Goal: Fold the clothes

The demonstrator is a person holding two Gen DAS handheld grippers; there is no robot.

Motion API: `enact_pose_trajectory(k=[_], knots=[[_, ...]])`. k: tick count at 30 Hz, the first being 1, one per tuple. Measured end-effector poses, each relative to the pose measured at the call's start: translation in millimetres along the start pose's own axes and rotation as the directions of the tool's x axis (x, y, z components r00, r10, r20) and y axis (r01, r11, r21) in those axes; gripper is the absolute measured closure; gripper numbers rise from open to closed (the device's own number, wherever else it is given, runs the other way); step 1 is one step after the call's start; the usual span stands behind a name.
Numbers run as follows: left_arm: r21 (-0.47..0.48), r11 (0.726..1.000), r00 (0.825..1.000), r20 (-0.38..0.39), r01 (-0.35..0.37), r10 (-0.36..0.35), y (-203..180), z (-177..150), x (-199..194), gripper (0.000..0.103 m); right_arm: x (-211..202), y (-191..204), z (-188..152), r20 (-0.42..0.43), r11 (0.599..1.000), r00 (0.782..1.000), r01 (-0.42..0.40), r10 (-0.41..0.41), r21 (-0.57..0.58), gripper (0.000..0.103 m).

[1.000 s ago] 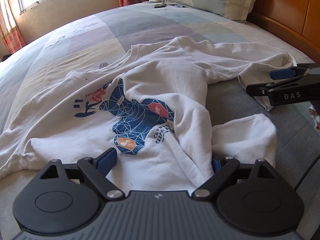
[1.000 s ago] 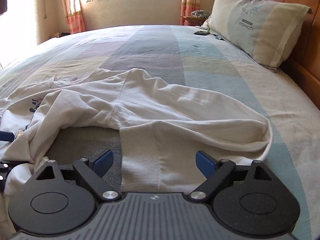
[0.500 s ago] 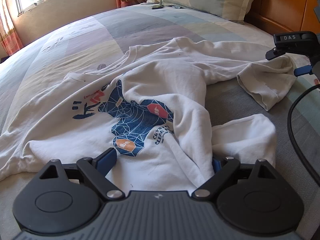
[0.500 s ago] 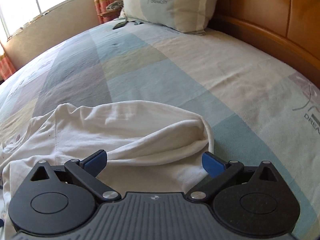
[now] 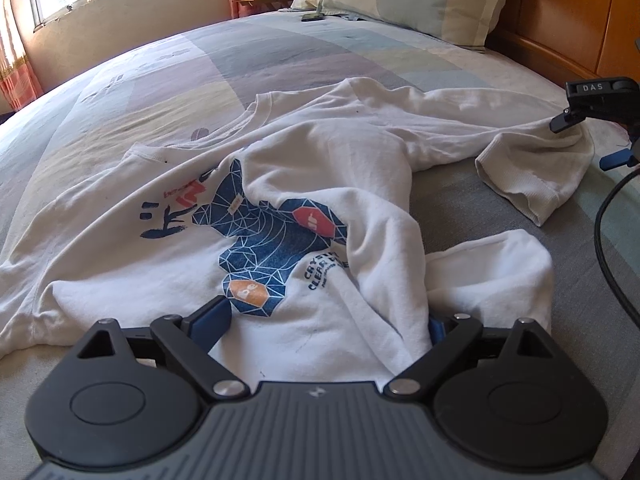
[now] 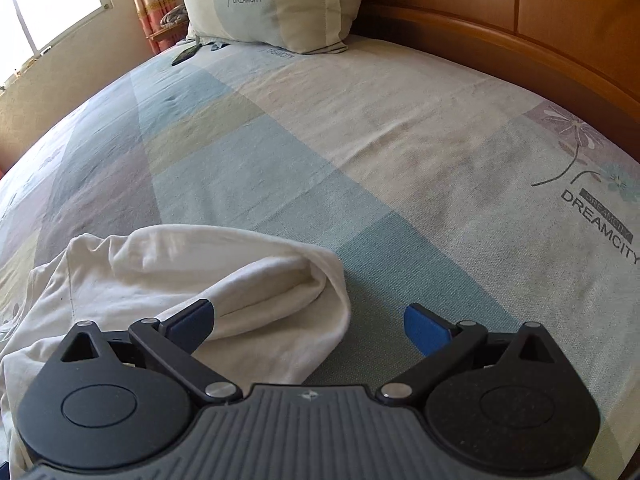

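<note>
A white sweatshirt [image 5: 320, 168] with a blue, orange and red print lies crumpled on the bed. Its hem bunches between the wide-apart fingers of my left gripper [image 5: 328, 314], which stands open; cloth covers part of the right pad. One sleeve [image 5: 532, 160] stretches to the right, its ribbed cuff lying loose. My right gripper [image 6: 308, 312] is open at full width over the folded end of that sleeve [image 6: 256, 276]. Its left pad [image 6: 192, 320] rests by the cloth and its right pad is over bare bedspread. The right gripper [image 5: 584, 142] also shows at the left wrist view's right edge.
The patchwork bedspread [image 6: 360, 140] lies beyond the sleeve. A pillow [image 6: 272, 0] leans on the wooden headboard [image 6: 520, 40], with a small dark object [image 6: 184, 56] near it. A black cable [image 5: 604, 240] hangs at the right. Window and curtains stand far left.
My right gripper has rolled and swung from over the cuff toward the headboard side, now at the sleeve's folded end, its jaws a little wider. The left gripper and sweatshirt have kept still.
</note>
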State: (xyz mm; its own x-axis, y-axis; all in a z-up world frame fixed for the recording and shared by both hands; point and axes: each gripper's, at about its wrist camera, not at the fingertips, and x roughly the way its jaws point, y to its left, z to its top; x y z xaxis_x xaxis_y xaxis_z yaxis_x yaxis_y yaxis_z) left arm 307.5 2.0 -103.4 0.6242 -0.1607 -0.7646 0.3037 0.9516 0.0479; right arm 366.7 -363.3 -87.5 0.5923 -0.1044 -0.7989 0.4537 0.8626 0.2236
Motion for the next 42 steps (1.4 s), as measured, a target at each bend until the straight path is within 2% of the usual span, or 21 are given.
enact_pose_trajectory(k=[3, 7, 11, 14, 17, 19, 20, 23, 25, 28, 30, 32, 33, 35, 37, 40, 42], knots=[[-0.002, 1.000, 1.000, -0.002, 0.000, 0.000, 0.1, 0.4, 0.3, 0.010, 19.1, -0.1, 5.4, -0.023, 0.999, 0.999, 0.040, -0.040, 0.037, 0.000], [-0.002, 1.000, 1.000, -0.004, 0.001, -0.001, 0.8, 0.7, 0.6, 0.010, 34.8, 19.8, 2.6, -0.021, 0.988, 0.992, 0.125, -0.127, -0.092, 0.000], [0.002, 1.000, 1.000, -0.005, 0.004, -0.004, 2.0, 0.2, 0.4, 0.010, 37.7, 19.6, 2.8, -0.020, 0.979, 0.992, 0.119, -0.125, -0.168, 0.000], [0.001, 1.000, 1.000, -0.005, 0.008, -0.008, 3.6, 0.3, 1.1, 0.010, 35.8, 11.0, 8.7, -0.047, 0.948, 0.990, 0.112, -0.132, -0.297, 0.000], [0.007, 1.000, 1.000, -0.008, 0.005, -0.005, 3.1, 1.8, 2.7, 0.010, 30.7, -7.5, 22.6, -0.053, 0.908, 0.978, 0.166, -0.201, -0.385, 0.000], [0.012, 1.000, 1.000, -0.010, 0.002, -0.002, 2.9, 2.2, 3.0, 0.010, 29.1, -18.6, 33.6, -0.003, 0.857, 0.959, 0.251, -0.282, -0.450, 0.000], [0.013, 1.000, 1.000, -0.011, 0.002, -0.001, 3.0, 2.3, 3.1, 0.010, 28.4, -22.7, 39.9, 0.013, 0.845, 0.954, 0.271, -0.298, -0.460, 0.000], [0.015, 1.000, 1.000, -0.016, -0.004, 0.004, 2.4, 2.8, 2.8, 0.010, 25.6, -31.7, 57.4, 0.062, 0.826, 0.943, 0.316, -0.326, -0.467, 0.000], [0.018, 1.000, 1.000, -0.018, -0.009, 0.010, 1.6, 3.2, 3.0, 0.010, 20.7, -25.2, 59.2, 0.145, 0.802, 0.937, 0.347, -0.318, -0.485, 0.000], [0.019, 1.000, 1.000, -0.022, -0.013, 0.013, 0.4, 4.6, 3.9, 0.010, 18.5, -11.9, 51.9, 0.151, 0.801, 0.948, 0.319, -0.282, -0.506, 0.000], [0.021, 1.000, 1.000, -0.023, -0.016, 0.017, -0.4, 4.8, 4.1, 0.010, 22.5, -12.0, 51.4, 0.090, 0.848, 0.970, 0.242, -0.227, -0.472, 0.000], [0.023, 1.000, 1.000, -0.023, -0.020, 0.021, -1.0, 4.5, 3.9, 0.010, 33.1, -18.0, 52.7, 0.019, 0.907, 0.981, 0.184, -0.191, -0.380, 0.000], [0.022, 1.000, 1.000, -0.023, -0.019, 0.020, -0.7, 4.3, 3.7, 0.010, 38.0, -22.5, 53.2, -0.010, 0.930, 0.985, 0.159, -0.172, -0.332, 0.000], [0.020, 1.000, 1.000, -0.022, -0.018, 0.018, -0.2, 3.8, 3.2, 0.010, 50.0, -30.3, 50.0, -0.106, 0.947, 0.979, 0.134, -0.171, -0.291, 0.000], [0.018, 1.000, 1.000, -0.021, -0.014, 0.014, 0.5, 3.5, 3.7, 0.010, 47.6, -32.3, 44.6, -0.112, 0.928, 0.979, 0.123, -0.172, -0.352, 0.000], [0.018, 1.000, 1.000, -0.020, -0.013, 0.013, 0.6, 3.8, 4.1, 0.010, 37.5, -39.0, 46.2, -0.138, 0.873, 0.966, 0.132, -0.220, -0.470, 0.000], [0.021, 1.000, 1.000, -0.020, -0.015, 0.015, 0.2, 3.8, 4.2, 0.010, 33.0, -47.2, 50.5, -0.125, 0.823, 0.956, 0.158, -0.266, -0.545, 0.000]])
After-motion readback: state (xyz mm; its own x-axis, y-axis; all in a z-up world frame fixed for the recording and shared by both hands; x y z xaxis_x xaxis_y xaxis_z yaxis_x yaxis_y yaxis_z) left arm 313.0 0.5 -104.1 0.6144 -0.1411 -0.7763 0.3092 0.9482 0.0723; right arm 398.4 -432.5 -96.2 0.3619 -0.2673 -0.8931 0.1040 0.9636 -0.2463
